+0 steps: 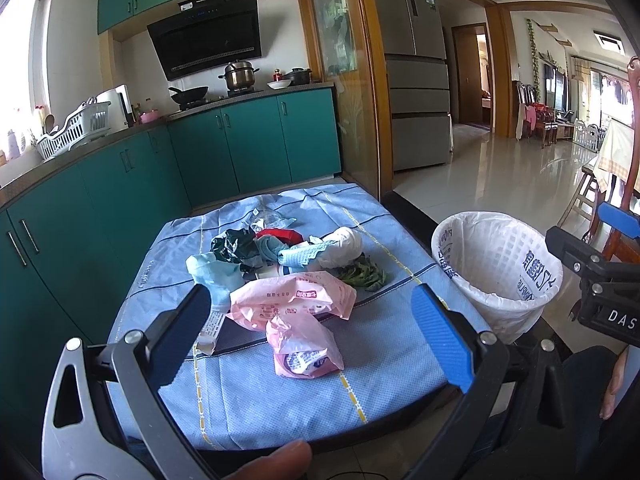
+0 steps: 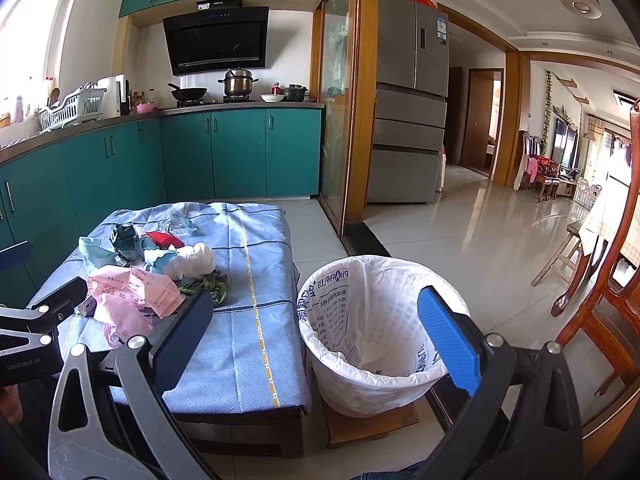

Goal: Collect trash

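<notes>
A heap of trash lies on the blue tablecloth (image 1: 280, 400): two pink plastic bags (image 1: 296, 300), a white crumpled bag (image 1: 344, 246), wilted green leaves (image 1: 366, 274), a dark green wrapper (image 1: 234, 246), a red scrap (image 1: 280, 234) and a pale blue piece (image 1: 212, 274). My left gripper (image 1: 310, 294) hovers open over the near side of the heap, with the pink bags between its fingers' lines and nothing gripped. My right gripper (image 2: 314, 298) is open and empty, hanging above the near rim of the white-lined trash bin (image 2: 372, 320), which stands on the floor right of the table.
Teal kitchen cabinets (image 1: 100, 200) run along the left and back, close to the table. A wooden chair (image 2: 608, 280) stands right of the bin (image 1: 496, 268). A grey fridge (image 2: 408, 100) and tiled floor lie beyond. A fingertip (image 1: 280, 460) shows at the bottom edge.
</notes>
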The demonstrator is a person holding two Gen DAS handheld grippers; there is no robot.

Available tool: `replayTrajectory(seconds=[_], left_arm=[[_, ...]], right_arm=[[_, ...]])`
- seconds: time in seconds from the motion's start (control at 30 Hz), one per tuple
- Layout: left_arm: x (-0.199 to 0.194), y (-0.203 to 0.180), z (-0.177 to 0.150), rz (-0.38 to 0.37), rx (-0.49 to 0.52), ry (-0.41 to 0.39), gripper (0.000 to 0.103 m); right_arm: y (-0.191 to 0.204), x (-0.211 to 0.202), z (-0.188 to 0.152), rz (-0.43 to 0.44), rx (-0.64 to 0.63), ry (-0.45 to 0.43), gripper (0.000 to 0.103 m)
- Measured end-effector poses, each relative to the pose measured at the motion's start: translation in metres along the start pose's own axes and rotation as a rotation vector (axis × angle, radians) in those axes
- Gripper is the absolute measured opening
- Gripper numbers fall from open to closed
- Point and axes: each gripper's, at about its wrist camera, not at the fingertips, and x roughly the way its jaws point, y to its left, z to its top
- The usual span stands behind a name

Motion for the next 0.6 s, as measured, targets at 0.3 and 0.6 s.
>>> replayTrajectory(seconds=[0.3, 0.6], left_arm=[[0.034, 0.044, 0.031, 0.103, -0.061, -0.016, 0.100], [0.126, 0.121, 0.115, 0.192, -0.251, 0.049, 0.066]], right_arm=[[-0.008, 0.003, 0.011, -0.031, 0.055, -0.096, 0.100], [0.042, 0.140, 0.075, 0.325, -0.070, 0.066, 0.083]])
